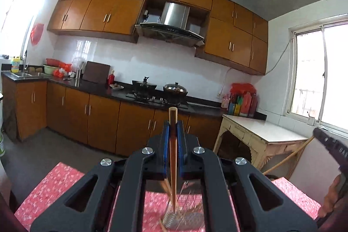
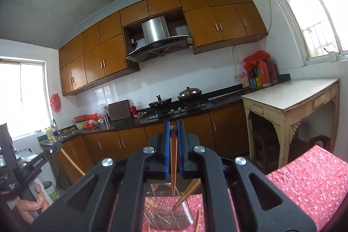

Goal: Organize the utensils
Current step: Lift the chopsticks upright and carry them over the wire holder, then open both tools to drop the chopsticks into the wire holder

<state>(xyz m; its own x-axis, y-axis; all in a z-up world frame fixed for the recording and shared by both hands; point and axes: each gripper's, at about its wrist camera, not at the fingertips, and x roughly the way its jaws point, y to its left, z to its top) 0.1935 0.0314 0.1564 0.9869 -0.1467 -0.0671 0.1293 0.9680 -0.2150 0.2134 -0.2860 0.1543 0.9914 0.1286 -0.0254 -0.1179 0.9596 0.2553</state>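
Wooden chopsticks are clamped in both grippers. In the left wrist view, the left gripper is seen with its blue pads pressed together on a brown chopstick, which stands nearly upright between them, its blunt end rising above the fingertips and its thin end hanging down towards a wire basket. That basket is blurred below the gripper, and it rests on a pink flowered cloth. More chopsticks are seen leaning beside the hanging one.

In the right wrist view, the right gripper is likewise closed on an orange-brown chopstick, whose tip points down over the metal wire basket. Several loose chopsticks are propped in the basket, and one lies on the cloth just beside it.

At the left edge of the same view, the other gripper is held by a hand, with its chopstick slanting down to the right. Beyond both grippers, brown kitchen cabinets, a stove with two pots and a pale side table are visible.
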